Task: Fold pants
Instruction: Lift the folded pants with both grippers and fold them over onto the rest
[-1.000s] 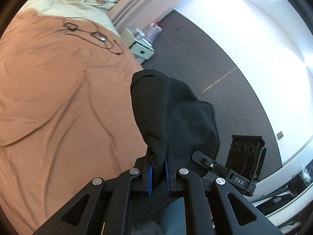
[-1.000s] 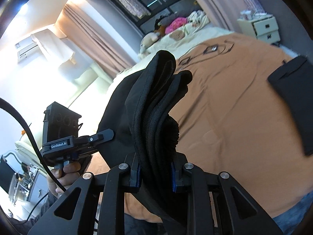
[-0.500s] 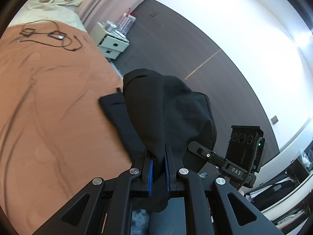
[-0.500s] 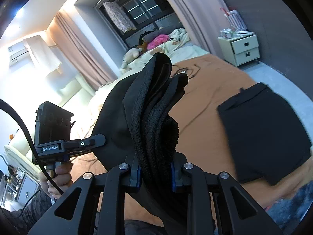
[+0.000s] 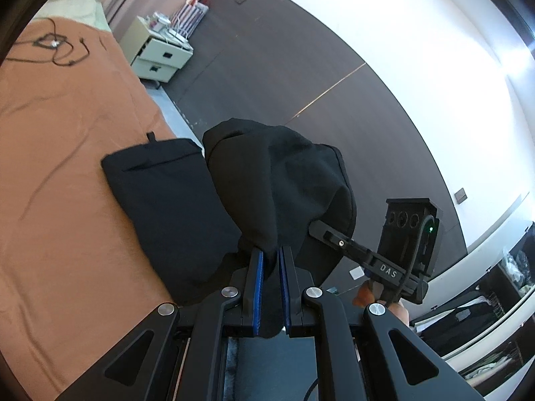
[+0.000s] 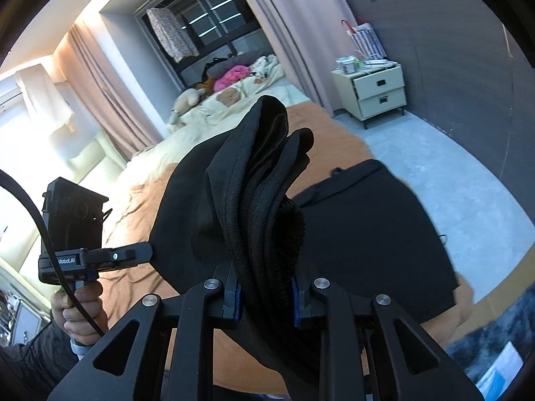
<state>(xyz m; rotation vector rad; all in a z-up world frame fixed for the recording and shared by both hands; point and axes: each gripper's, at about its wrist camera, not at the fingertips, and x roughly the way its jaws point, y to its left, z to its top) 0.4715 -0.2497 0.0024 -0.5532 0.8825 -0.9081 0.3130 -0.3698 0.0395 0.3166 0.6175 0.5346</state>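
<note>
Left wrist view: black pants (image 5: 277, 180) are bunching up right between my two claws, with folded black pants (image 5: 167, 200) lying on the bed just beyond.

I am pinching one fold of the pants in my left claw (image 5: 270, 267), its blue pads drawn in narrow on the thin cloth, which is rising in a dark hump straight ahead of the fingers. I am clamping a thicker bundle of ribbed seams in my right claw (image 6: 265, 287), the jaws sitting wider around it, and the cloth is standing up tall past the fingertips. Both bunches are hanging over the near edge of the orange bedspread (image 5: 67, 127). A cream nightstand (image 6: 378, 90) is standing by the dark wall, and a black cable (image 5: 57, 46) is lying farther up the bed.
</note>
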